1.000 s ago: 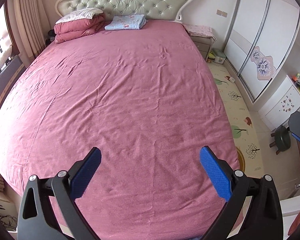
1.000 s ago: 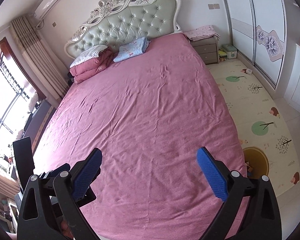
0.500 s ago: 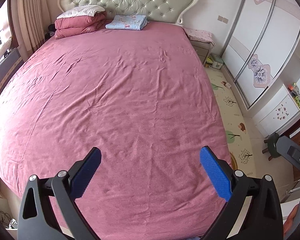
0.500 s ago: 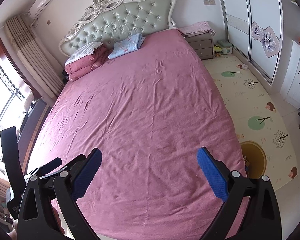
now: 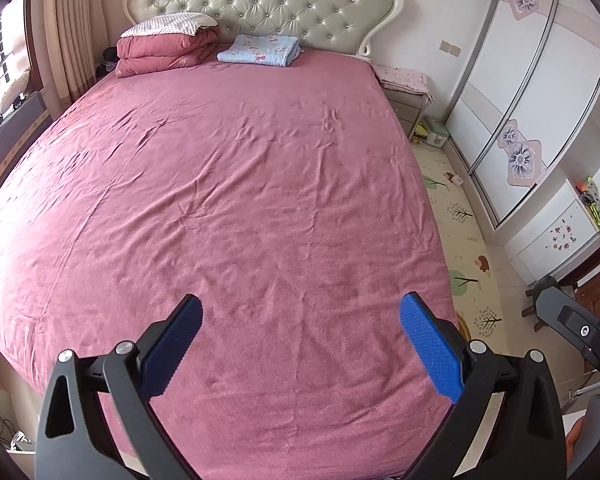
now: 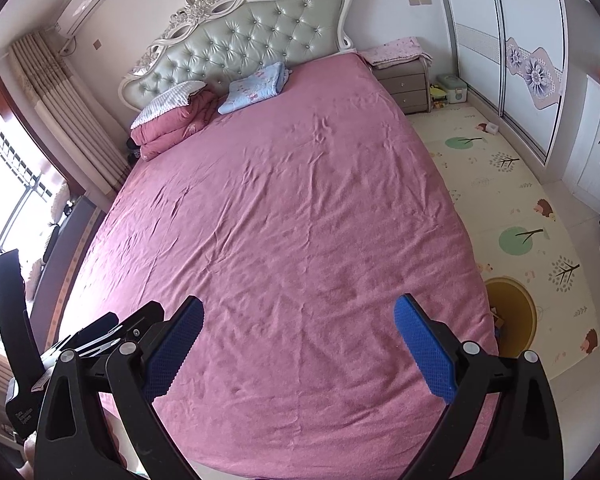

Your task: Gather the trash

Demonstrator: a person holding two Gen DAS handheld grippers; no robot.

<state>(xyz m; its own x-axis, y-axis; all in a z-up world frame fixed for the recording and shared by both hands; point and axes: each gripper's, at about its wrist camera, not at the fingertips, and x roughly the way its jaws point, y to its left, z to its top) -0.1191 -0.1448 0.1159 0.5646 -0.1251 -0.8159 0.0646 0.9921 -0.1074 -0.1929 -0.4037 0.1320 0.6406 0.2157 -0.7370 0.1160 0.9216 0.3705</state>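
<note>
My left gripper (image 5: 300, 308) hangs open above the foot of a wide bed covered by a pink sheet (image 5: 240, 200), nothing between its blue pads (image 5: 428, 348). My right gripper (image 6: 299, 308) is open too, over the same end of the bed (image 6: 300, 220). Each shows in the other's view: the left gripper at the lower left (image 6: 100, 332), the right gripper at the right edge (image 5: 576, 328). A round yellow bin (image 6: 516, 312) stands on the floor by the bed's near right corner, with something small inside. I see no loose trash on the sheet.
A folded pink quilt (image 5: 164, 50) and a folded blue blanket (image 5: 260, 50) lie by the tufted headboard (image 5: 260, 4). A nightstand (image 6: 404, 84) and a green box (image 6: 452, 88) sit right of the bed. A patterned play mat (image 6: 520, 208) lies before white wardrobes (image 5: 532, 92).
Both grippers stay open and empty. Both views have drifted a little over the bed's foot, and each gripper shows further into the other's view.
</note>
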